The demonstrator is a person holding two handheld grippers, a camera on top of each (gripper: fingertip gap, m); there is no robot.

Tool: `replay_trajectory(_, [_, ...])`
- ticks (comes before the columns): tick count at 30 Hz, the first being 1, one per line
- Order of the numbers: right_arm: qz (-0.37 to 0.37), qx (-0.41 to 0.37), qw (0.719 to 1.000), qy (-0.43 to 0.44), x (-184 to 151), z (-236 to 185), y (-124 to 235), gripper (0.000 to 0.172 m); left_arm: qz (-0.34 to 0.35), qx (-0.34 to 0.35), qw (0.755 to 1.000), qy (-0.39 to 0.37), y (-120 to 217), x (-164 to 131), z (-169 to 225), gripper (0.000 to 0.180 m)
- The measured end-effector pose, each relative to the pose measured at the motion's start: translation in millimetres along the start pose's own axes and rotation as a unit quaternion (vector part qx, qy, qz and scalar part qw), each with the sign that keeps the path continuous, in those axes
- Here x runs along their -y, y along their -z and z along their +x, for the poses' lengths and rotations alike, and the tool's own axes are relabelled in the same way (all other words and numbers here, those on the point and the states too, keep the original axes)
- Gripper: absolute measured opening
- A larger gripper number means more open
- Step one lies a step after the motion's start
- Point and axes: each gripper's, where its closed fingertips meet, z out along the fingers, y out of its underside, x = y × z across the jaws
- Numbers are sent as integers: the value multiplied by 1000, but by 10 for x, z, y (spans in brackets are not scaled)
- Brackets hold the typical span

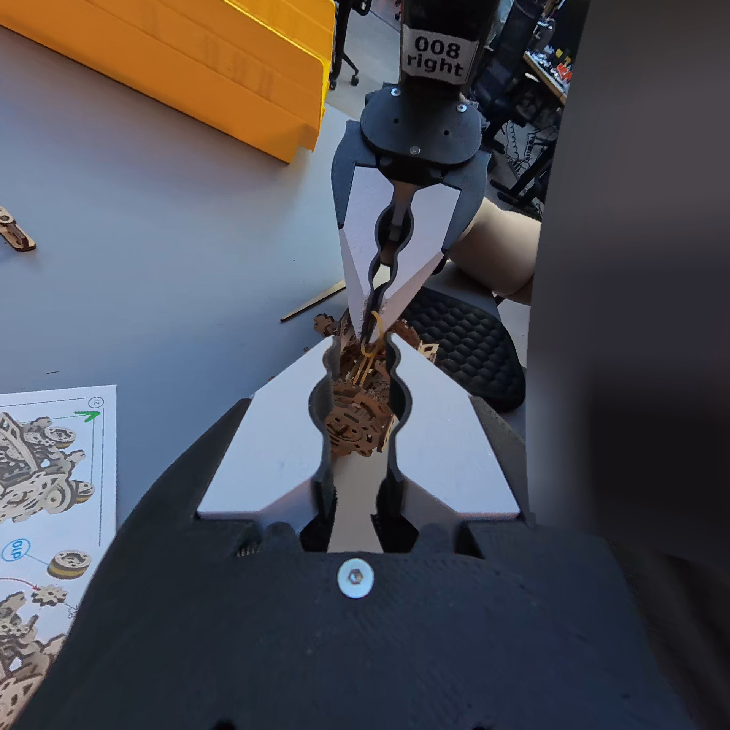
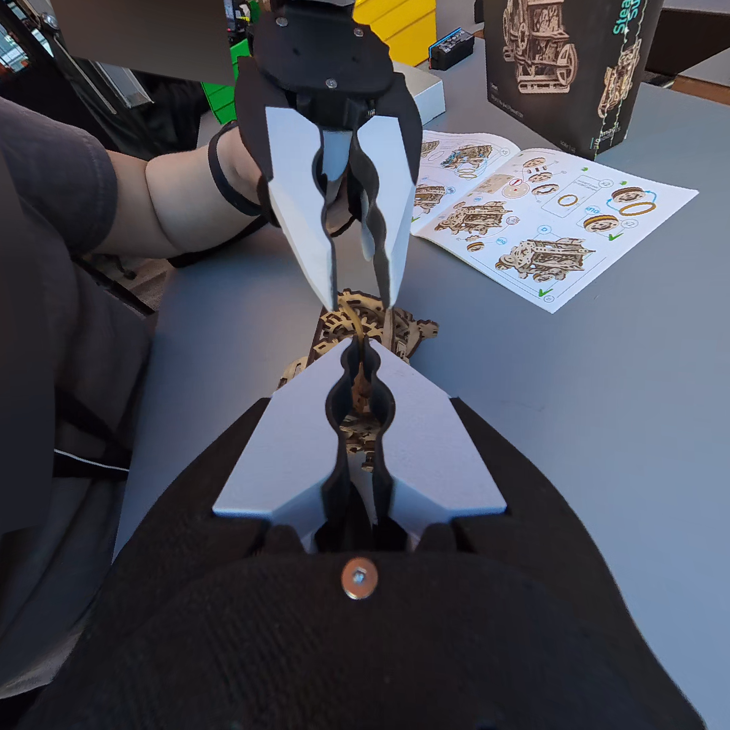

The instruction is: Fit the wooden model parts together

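The wooden model [image 2: 355, 328] sits on the grey table [image 2: 553, 434], right between my two grippers. It is made of thin cut wood with many little gears and holes. I think it is light and stiff, but the small teeth and thin bars could snap if I squeeze hard.

My right gripper [image 2: 360, 343] is pinched shut on a yellow rubber band [image 1: 377, 330]. The band is thin, soft and stretchy. It runs from my tips down toward a gear wheel [image 1: 351, 426] on the model. I think it can slip out or snap back if I pull too far, so I want a slow, gentle pull.

My left gripper [image 1: 359, 343] has its two fingers apart, one on each side of the model. I cannot see the pads pressing on the wood, so I would not call it a hold.

If I steady the model, I think the flat side walls are the best place, not the gears. The instruction booklet [image 2: 545, 221] lies open on the table, well apart from the model.
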Motion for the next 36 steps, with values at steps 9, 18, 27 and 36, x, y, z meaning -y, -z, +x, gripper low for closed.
replay_trajectory(9, [45, -28, 997, 64, 148, 23, 51, 12, 56, -28, 993, 99, 6, 175, -12, 0])
replay_trajectory(18, [33, -235, 913, 332, 337, 99, 72, 31, 109, -25, 976, 184, -52, 282, -82, 0])
replay_trajectory(27, [-37, -299, 886, 352, 296, 201, 32, 9, 98, -5, 981, 168, -71, 246, -68, 0])
replay_trajectory(36, [-52, -289, 901, 321, 223, 222, 19, 8, 84, 6, 984, 160, -91, 193, -97, 0])
